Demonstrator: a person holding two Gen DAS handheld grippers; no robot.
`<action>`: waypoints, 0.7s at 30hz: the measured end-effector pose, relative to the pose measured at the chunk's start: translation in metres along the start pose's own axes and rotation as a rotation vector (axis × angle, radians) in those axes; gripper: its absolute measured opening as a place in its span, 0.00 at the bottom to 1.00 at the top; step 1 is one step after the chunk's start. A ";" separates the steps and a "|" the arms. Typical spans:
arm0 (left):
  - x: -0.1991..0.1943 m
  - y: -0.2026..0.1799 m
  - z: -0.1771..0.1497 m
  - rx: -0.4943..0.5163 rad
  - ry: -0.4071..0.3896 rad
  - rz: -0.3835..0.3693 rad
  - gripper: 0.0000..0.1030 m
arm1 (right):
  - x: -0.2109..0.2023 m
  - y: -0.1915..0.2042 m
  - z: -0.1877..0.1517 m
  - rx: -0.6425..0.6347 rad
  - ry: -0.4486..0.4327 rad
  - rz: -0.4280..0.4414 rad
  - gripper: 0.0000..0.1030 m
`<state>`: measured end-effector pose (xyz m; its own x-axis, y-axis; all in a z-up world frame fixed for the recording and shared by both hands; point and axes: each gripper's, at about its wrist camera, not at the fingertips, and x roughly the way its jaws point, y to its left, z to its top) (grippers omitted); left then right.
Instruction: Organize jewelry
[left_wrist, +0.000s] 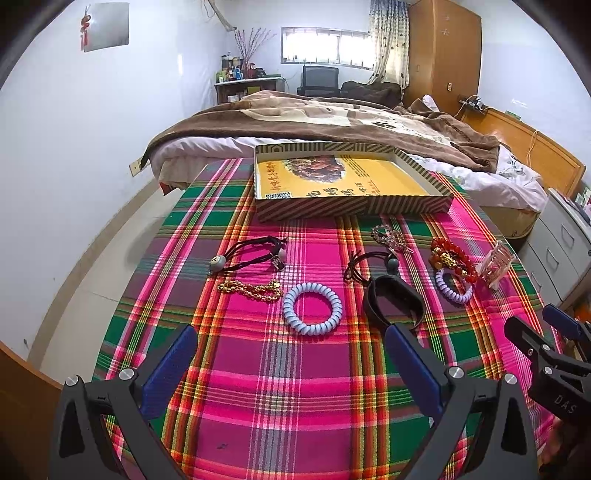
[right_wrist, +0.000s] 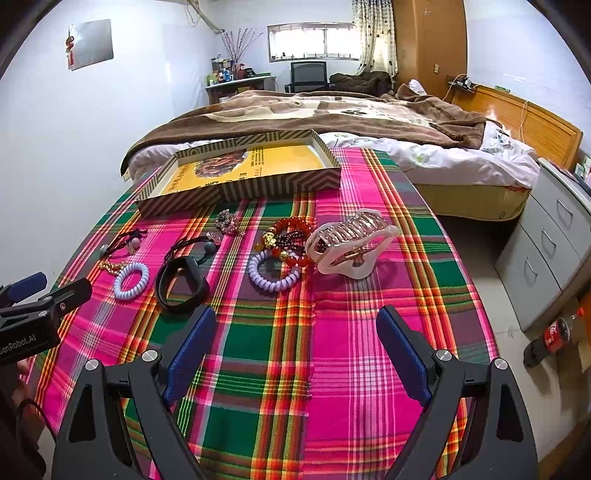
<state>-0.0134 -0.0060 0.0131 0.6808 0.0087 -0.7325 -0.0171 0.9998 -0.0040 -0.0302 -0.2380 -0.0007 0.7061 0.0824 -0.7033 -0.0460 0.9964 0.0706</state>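
Jewelry lies on a plaid cloth (left_wrist: 295, 387): a gold chain (left_wrist: 250, 288), a pale blue coil band (left_wrist: 312, 308), a black wristband (left_wrist: 393, 302), black hair ties (left_wrist: 255, 254), red bead bracelets (left_wrist: 452, 260), a lilac coil band (right_wrist: 273, 275) and a pink hair claw (right_wrist: 351, 245). A striped box with a yellow bottom (left_wrist: 343, 182) stands at the far side, empty. My left gripper (left_wrist: 291, 354) is open, just short of the blue coil band. My right gripper (right_wrist: 295, 332) is open, just short of the lilac band and claw.
A bed with a brown blanket (left_wrist: 332, 118) lies behind the table. Grey drawers (right_wrist: 546, 236) stand at the right, with a cola bottle (right_wrist: 550, 336) on the floor beside them. A crystal bead piece (left_wrist: 389, 236) lies near the box.
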 end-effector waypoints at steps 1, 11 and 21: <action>0.000 0.000 0.000 -0.001 0.000 0.001 1.00 | 0.000 0.000 0.000 0.000 -0.001 0.000 0.86; 0.000 0.000 -0.001 -0.003 0.002 0.000 1.00 | 0.000 0.000 0.000 0.001 0.000 0.001 0.86; 0.000 0.000 -0.001 -0.003 0.005 -0.004 1.00 | 0.000 0.000 0.000 0.001 -0.001 0.000 0.86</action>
<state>-0.0141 -0.0060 0.0127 0.6771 0.0049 -0.7359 -0.0165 0.9998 -0.0085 -0.0305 -0.2379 -0.0009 0.7066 0.0825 -0.7028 -0.0452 0.9964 0.0715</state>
